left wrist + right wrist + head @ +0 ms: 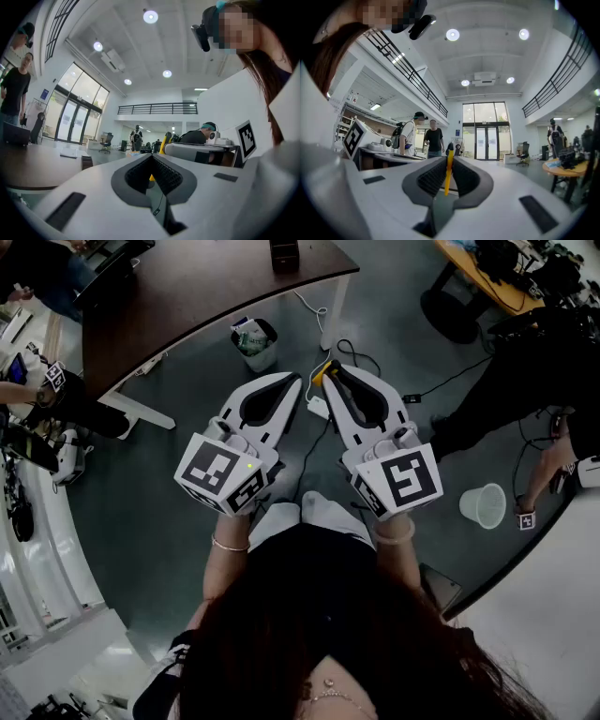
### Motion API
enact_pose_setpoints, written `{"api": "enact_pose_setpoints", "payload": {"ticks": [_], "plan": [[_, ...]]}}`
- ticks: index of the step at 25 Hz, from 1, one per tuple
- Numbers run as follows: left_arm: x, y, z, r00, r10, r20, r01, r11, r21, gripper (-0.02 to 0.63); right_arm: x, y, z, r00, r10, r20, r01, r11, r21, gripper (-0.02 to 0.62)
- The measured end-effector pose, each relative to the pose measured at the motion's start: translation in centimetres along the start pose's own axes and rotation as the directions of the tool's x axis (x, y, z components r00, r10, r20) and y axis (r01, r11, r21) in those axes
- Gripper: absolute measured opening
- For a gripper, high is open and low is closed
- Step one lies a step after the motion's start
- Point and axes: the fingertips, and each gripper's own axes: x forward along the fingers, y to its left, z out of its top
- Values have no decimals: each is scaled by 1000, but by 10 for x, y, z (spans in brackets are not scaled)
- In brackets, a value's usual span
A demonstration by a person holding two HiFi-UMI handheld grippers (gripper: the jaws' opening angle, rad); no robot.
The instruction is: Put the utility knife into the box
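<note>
A yellow utility knife (322, 372) sticks out of the tips of my right gripper (330, 368), which is shut on it. In the right gripper view the knife (448, 172) stands as a thin yellow strip pinched between the ribbed pads. My left gripper (298, 380) is held beside the right one, tips nearly touching it, shut with nothing in it. The left gripper view shows its jaws (152, 157) meeting, with the right gripper (201, 151) and a bit of the yellow knife (162, 142) behind them. Both grippers hang in the air above the floor. No box is in view.
Below the grippers lie grey floor, a white power strip (318, 407) and cables. A small waste bin (255, 343) stands by the leg of a dark brown table (187, 287). A white cup-shaped bin (484, 505) sits at the right. People stand around the room.
</note>
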Motion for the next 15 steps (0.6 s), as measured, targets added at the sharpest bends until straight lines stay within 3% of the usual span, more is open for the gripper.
{"api": "enact_pose_setpoints", "payload": {"ticks": [15], "plan": [[4, -6, -8, 1000, -15, -5, 15, 1000, -5, 0, -9, -6, -1, 999, -19, 30, 18, 1000, 25, 52]]}}
